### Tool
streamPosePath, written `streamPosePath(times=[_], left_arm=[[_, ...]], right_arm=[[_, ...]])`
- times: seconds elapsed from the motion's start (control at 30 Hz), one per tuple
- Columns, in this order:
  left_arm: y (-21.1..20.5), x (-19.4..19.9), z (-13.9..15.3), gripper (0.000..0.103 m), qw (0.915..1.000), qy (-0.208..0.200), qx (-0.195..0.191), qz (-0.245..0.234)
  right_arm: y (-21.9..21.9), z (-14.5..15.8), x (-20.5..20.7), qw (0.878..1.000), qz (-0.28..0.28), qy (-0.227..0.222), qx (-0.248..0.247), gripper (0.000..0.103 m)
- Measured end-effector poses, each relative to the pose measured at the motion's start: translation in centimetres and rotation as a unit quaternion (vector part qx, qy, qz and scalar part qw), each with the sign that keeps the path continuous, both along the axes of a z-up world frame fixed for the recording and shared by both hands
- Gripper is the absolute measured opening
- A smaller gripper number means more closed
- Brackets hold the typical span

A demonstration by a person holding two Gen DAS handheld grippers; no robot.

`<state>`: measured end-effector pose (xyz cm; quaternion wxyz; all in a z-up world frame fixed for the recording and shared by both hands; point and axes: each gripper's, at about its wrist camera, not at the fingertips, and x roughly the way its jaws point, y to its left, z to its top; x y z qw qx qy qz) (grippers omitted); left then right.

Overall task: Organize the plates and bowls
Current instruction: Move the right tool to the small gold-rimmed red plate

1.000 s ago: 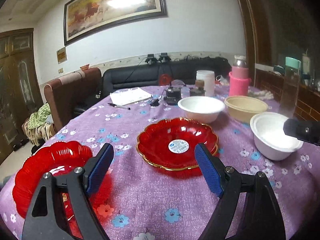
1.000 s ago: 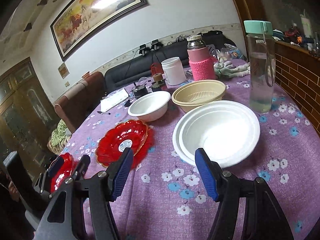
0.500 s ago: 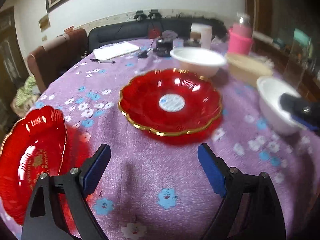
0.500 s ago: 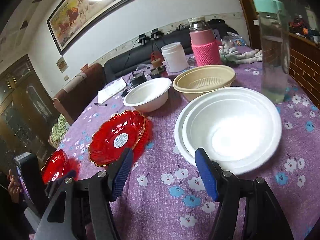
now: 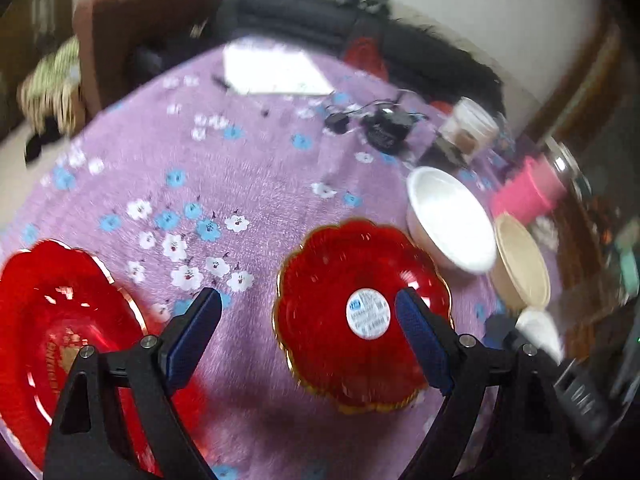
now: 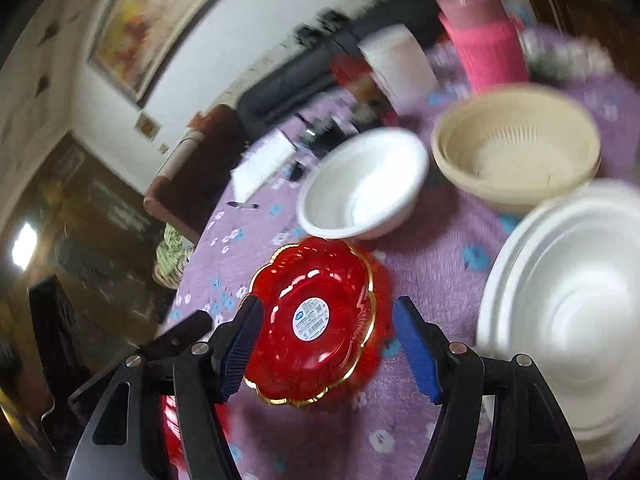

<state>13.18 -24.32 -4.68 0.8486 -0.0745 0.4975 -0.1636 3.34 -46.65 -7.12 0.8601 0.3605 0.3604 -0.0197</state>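
Note:
A red gold-rimmed plate with a round sticker (image 5: 360,312) (image 6: 316,320) lies on the purple flowered cloth. A second red plate (image 5: 60,340) sits near the left table edge; in the right wrist view it (image 6: 176,420) peeks out behind the left finger. My left gripper (image 5: 308,320) hovers open above the cloth, its right finger over the sticker plate. My right gripper (image 6: 328,320) is held above the same plate with its jaws opening and touching nothing. There are also a white bowl (image 6: 364,188), a beige strainer bowl (image 6: 516,152) and stacked white bowls (image 6: 568,312).
A pink-sleeved bottle (image 6: 488,48), a white jar (image 6: 400,64), papers (image 5: 272,68) with a pen, and small black gadgets (image 5: 384,128) crowd the far side of the table. A dark sofa and a brown armchair stand beyond. Both views are motion-blurred.
Both grippers tipped downward and closed in on the sticker plate. The right one swung left, away from the stacked white bowls. The left view rolled, so both red plates show.

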Motion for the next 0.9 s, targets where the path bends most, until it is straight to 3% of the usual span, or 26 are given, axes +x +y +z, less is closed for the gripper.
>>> streamPosePath(times=[0.1, 0.43, 0.63, 0.8, 0.9], left_arm=[[0.2, 2.0, -1.3, 0.089, 0.999, 0.036, -0.023, 0.011], [0.2, 3.5, -2.9, 0.089, 0.9963, 0.073, -0.045, -0.006], [-0.6, 3.5, -3.9, 0.089, 0.994, 0.087, -0.057, -0.031], [-1.1, 3.8, -5.5, 0.089, 0.9902, 0.115, -0.066, -0.043], [-1.0, 3.7, -5.5, 0.089, 0.9904, 0.112, -0.072, -0.039]], right_arm=[[-0.7, -1.5, 1.2, 0.999, -0.006, 0.018, 0.032, 0.067], [0.2, -1.0, 3.0, 1.0, 0.028, 0.003, 0.011, 0.07], [0.8, -1.9, 3.6, 0.999, 0.014, 0.04, -0.018, 0.07], [1.3, -2.8, 4.1, 0.998, 0.017, 0.057, -0.025, 0.068], [1.5, -3.4, 4.3, 0.998, 0.022, 0.064, -0.016, 0.068]])
